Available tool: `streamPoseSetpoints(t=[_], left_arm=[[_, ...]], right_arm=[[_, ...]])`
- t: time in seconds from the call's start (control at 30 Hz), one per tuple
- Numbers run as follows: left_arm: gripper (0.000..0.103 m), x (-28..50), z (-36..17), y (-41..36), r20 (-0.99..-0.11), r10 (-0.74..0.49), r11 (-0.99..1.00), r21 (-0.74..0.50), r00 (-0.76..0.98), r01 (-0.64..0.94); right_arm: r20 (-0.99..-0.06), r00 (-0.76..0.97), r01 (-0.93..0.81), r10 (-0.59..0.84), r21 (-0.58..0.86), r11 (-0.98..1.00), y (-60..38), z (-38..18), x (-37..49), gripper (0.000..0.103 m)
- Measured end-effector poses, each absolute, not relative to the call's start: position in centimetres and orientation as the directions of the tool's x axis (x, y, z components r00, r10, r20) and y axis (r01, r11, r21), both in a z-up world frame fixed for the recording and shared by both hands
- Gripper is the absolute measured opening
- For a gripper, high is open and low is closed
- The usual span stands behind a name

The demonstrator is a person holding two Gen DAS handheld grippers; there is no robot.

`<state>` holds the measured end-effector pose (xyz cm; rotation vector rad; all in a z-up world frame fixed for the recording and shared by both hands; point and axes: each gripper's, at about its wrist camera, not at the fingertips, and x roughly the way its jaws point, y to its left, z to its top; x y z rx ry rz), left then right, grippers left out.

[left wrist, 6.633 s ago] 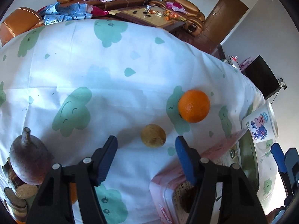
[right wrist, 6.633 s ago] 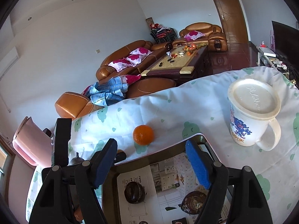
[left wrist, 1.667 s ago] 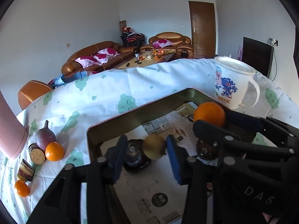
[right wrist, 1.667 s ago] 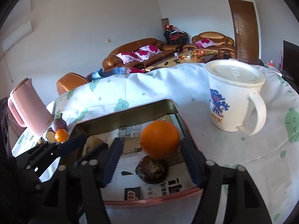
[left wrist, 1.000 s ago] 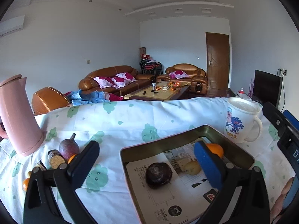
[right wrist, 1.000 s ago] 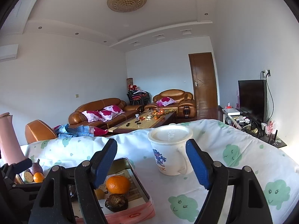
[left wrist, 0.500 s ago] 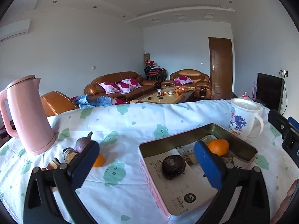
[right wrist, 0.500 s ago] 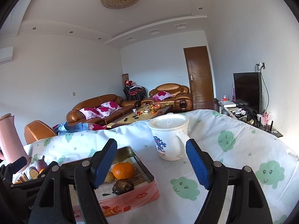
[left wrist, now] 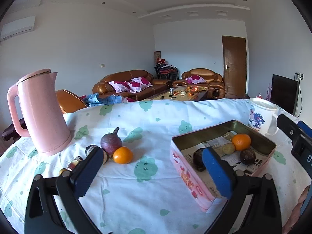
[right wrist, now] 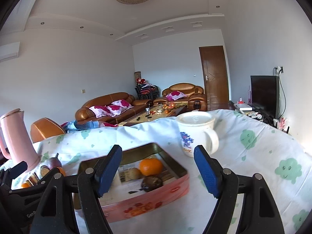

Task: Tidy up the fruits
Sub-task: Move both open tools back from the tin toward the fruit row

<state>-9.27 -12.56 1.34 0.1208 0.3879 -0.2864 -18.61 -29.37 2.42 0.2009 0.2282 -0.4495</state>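
four fruits (left wrist: 241, 141) in pink tin (left wrist: 187, 175)

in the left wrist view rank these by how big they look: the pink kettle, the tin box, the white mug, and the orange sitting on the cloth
1. pink kettle and tin box: too close to call, and both sit near the camera.
2. white mug, though it is farther away.
3. orange on the cloth.

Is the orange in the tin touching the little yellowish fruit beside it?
Touching: in the left wrist view the orange presses against the yellowish fruit, no gap between them.
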Motion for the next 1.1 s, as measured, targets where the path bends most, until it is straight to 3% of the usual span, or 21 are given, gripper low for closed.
streamPoseSetpoints(t=[0.43, 0.7, 0.87, 1.03, 1.1], left_arm=[[0.103, -7.1, 1.1, -5.8, -0.439, -0.158, 0.968, 0.106, 0.884, 0.225], [0.103, -4.3, 1.3, 2.8, -0.438, -0.021, 0.993, 0.095, 0.899, 0.07], [0.103, -2.6, 1.3, 7.8, -0.42, 0.078, 0.995, 0.083, 0.904, -0.047], [0.102, -1.2, 0.5, 10.9, -0.424, 0.184, 0.982, 0.112, 0.887, -0.15], [0.102, -0.9, 0.2, 11.2, -0.441, 0.168, 0.985, 0.104, 0.882, -0.135]], right_arm=[[-0.3, 0.924, 0.298, -0.238, 0.174, 0.938, -22.6, 1.9, -15.4, 0.077], [-0.338, 0.935, 0.178, -0.107, 0.185, 0.967, -16.8, 1.5, -12.4, 0.077], [-0.394, 0.919, 0.074, -0.005, 0.159, 0.985, -12.3, 1.0, -9.9, 0.077], [-0.52, 0.846, -0.05, 0.12, 0.146, 0.988, -8.2, -0.2, -6.7, 0.077], [-0.55, 0.818, -0.096, 0.168, 0.157, 0.983, -6.8, -0.7, -5.7, 0.077]])
